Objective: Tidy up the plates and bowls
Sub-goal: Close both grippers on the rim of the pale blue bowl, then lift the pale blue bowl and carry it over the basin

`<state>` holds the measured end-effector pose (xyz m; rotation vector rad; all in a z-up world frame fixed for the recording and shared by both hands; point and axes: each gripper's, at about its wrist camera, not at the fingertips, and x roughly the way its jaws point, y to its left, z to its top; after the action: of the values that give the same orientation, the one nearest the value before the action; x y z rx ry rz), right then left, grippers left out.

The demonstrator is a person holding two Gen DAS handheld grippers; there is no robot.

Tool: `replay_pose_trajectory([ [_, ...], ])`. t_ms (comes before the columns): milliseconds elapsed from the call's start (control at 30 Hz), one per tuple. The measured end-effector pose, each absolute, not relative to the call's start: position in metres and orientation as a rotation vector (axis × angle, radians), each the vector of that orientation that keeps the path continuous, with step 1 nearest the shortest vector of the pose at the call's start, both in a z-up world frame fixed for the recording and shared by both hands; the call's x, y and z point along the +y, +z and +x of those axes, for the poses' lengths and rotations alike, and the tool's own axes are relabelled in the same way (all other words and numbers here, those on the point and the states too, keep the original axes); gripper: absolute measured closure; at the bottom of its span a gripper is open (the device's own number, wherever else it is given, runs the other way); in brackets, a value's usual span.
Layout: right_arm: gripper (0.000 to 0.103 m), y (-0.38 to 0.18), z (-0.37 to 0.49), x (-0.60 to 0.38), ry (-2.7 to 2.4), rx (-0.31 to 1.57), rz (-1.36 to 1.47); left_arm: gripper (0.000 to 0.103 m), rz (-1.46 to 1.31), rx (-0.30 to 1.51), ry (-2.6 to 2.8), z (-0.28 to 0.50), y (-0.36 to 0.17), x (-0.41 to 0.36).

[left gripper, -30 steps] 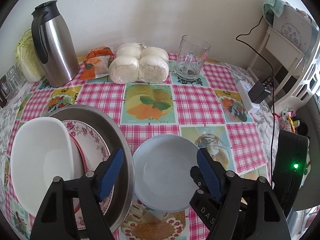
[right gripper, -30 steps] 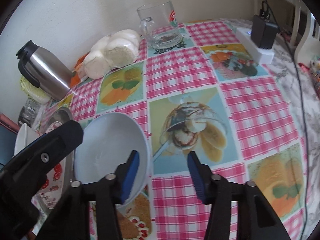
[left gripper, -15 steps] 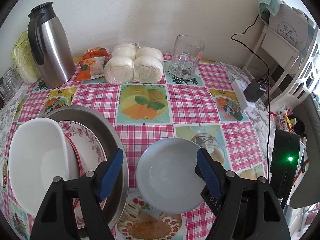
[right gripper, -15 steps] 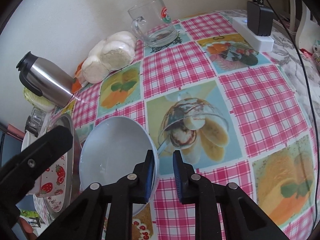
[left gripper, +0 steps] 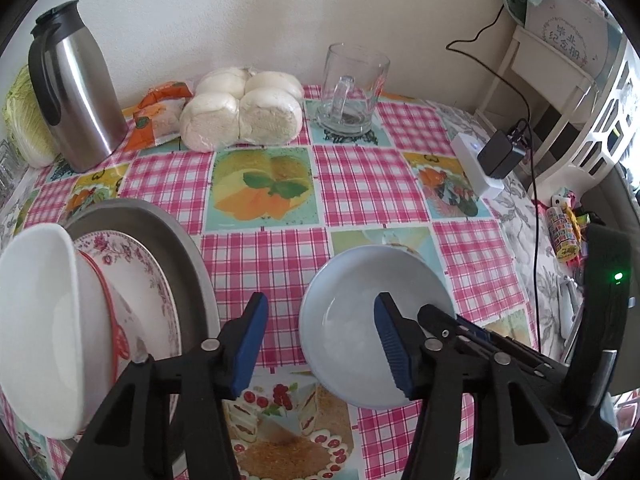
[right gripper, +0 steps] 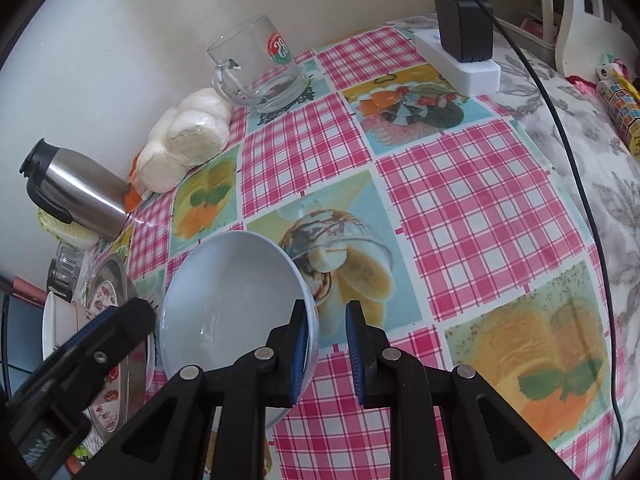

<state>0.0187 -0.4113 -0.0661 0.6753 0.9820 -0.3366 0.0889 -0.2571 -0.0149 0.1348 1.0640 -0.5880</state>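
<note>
A light blue bowl [right gripper: 228, 300] hangs tilted over the checked tablecloth. My right gripper [right gripper: 328, 352] is shut on its right rim, one pad inside the bowl and one outside. My left gripper [left gripper: 320, 344] hovers just left of the bowl, over the gap beside the steel basin [left gripper: 188, 248]. Its jaws are closing and press on nothing. Only the bowl's [left gripper: 360, 312] left edge shows between them. In the basin a floral plate [left gripper: 140, 276] carries a red-rimmed dish, with a white bowl [left gripper: 36, 320] stacked on top.
Along the back wall stand a steel thermos [left gripper: 76, 88], a bag of white buns [left gripper: 244, 112], an orange packet [left gripper: 156, 116] and a glass mug [left gripper: 352, 92]. A power strip with a black adapter and cable [left gripper: 492, 156] lies at the right edge.
My right gripper has shut on the blue bowl's rim and carried it a little to the right, tilting it. My left gripper's jaws have narrowed.
</note>
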Motion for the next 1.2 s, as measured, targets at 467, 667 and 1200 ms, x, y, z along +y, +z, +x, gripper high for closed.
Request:
replay_pose_trajectory([
  [467,0.083,-0.077,0.017,-0.412,-0.326,0.990,0.715,0.079,0.117,1.136,-0.595,0.091,-0.058,-0.268],
  [667,0.082,-0.078,0.020,-0.409,-0.322,0.992,0.712,0.081,0.102,1.160,-0.590,0.093,-0.071,-0.268],
  [1200,0.082,-0.079,0.028,-0.399,-0.313,1.026,0.672,0.081,0.086,1.160,-0.603,0.095,-0.072,-0.266],
])
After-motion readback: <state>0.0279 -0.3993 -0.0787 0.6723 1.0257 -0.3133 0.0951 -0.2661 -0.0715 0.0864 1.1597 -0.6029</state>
